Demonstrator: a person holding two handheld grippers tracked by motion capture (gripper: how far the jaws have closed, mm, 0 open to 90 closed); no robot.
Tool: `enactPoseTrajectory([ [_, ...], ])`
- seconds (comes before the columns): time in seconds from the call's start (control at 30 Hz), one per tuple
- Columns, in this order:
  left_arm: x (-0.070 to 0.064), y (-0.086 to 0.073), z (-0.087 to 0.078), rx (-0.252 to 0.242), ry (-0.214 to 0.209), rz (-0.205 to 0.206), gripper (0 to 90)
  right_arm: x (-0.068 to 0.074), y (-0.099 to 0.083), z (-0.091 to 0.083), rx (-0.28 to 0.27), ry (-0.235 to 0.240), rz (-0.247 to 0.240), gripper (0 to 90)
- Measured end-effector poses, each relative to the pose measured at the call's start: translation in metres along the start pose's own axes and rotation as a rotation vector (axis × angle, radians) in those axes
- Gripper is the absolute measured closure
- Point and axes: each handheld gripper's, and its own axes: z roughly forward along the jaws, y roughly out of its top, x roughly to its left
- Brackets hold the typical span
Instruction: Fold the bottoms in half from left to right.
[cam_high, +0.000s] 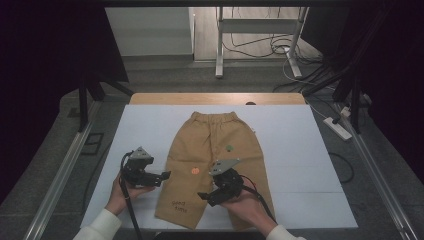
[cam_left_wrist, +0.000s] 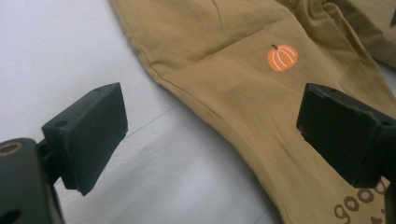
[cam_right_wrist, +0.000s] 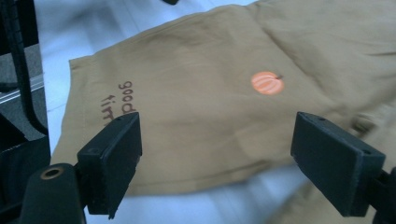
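A pair of small tan pants (cam_high: 212, 145) lies flat on the white board (cam_high: 295, 150), waistband at the far end. The left leg carries an orange pumpkin print (cam_high: 195, 170) and brown "good time" lettering (cam_high: 179, 205). A green print (cam_high: 229, 148) marks the other leg. My left gripper (cam_high: 161, 176) is open beside that leg's outer edge, and the tan pants (cam_left_wrist: 243, 93) edge runs between its jaws, with the pumpkin print (cam_left_wrist: 282, 57) beyond. My right gripper (cam_high: 206, 196) is open over the inner side of the same leg. In the right gripper view, the pumpkin print (cam_right_wrist: 267, 83) and lettering (cam_right_wrist: 116, 105) show past the open right gripper (cam_right_wrist: 217, 158).
The wooden table edge (cam_high: 215, 98) shows behind the board. A white power strip (cam_high: 337, 127) and cables lie on the floor at the right. A desk frame (cam_high: 257, 30) stands at the back. Metal rails (cam_high: 65, 170) run along both sides.
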Motion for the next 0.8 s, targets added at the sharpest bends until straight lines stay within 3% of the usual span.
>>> enactPoseTrajectory([
  [0.8, 0.006, 0.001, 0.004, 0.009, 0.005, -0.010, 8.8, 0.045, 0.021, 0.054, 0.044, 0.114, -0.093, 17.0],
])
